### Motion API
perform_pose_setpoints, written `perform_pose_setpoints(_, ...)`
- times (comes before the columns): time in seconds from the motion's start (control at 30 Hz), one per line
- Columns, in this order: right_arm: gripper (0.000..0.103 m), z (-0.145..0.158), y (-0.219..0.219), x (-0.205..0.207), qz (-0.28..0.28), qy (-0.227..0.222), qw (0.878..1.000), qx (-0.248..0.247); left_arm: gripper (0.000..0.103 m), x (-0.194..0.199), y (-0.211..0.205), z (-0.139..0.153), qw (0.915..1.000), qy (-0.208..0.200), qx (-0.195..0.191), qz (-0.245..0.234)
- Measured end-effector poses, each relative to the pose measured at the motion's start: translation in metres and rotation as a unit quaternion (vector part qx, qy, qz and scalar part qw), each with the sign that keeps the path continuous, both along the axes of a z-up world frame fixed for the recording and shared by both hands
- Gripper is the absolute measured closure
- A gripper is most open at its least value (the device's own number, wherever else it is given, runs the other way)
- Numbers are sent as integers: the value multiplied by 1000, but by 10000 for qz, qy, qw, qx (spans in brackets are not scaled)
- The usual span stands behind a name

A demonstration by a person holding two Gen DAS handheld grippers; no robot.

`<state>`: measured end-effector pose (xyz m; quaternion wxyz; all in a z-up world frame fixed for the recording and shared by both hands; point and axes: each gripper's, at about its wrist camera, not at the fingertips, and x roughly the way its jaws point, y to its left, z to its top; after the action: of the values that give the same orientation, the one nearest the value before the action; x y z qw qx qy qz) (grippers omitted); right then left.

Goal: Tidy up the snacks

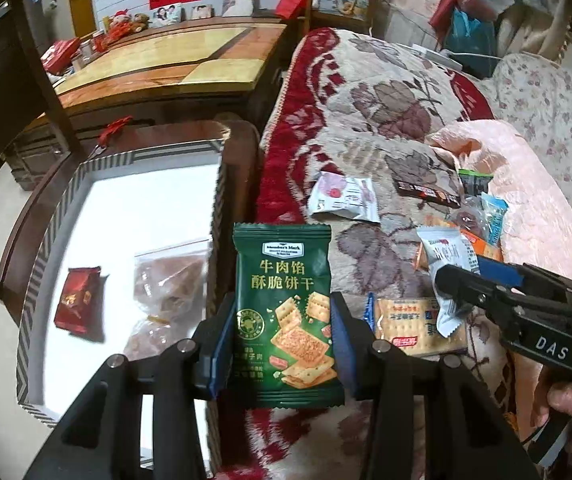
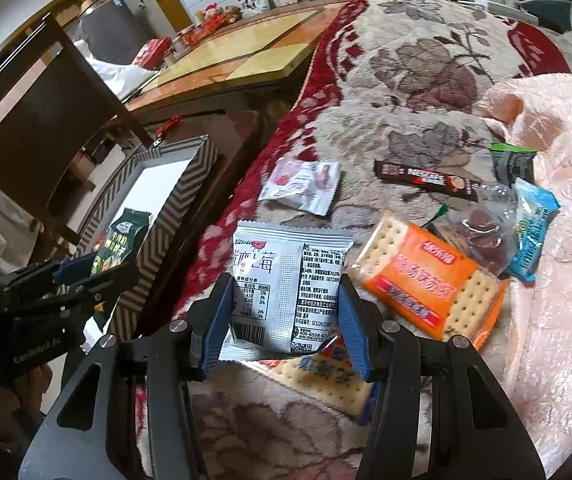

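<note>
Holding a green cracker packet (image 1: 286, 312) in your left gripper (image 1: 282, 344), you have it above the blanket's (image 1: 366, 92) edge beside the striped box (image 1: 34, 280). Your right gripper (image 2: 286, 316) pinches a white snack packet (image 2: 282, 292) over the blanket's snack pile (image 2: 434, 276).

A wooden table (image 1: 190, 56) stands against a white wall (image 1: 110, 4), a dark chair (image 2: 38, 100) beside a floral blanket (image 1: 386, 92).
</note>
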<state>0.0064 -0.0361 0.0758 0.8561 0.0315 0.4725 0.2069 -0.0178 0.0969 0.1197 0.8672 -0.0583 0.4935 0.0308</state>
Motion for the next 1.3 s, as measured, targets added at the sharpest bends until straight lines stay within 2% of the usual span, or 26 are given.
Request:
perform_pose_setpoints(0.63,53,-6,64,-6,709,129,9973,-161,57,-18,64,-16,9973,126,-154,708)
perform_pose_setpoints(1.3,53,-5,156,2,1574,143,9870,-302,57,-38,130,-37,9888,309,-273,1432)
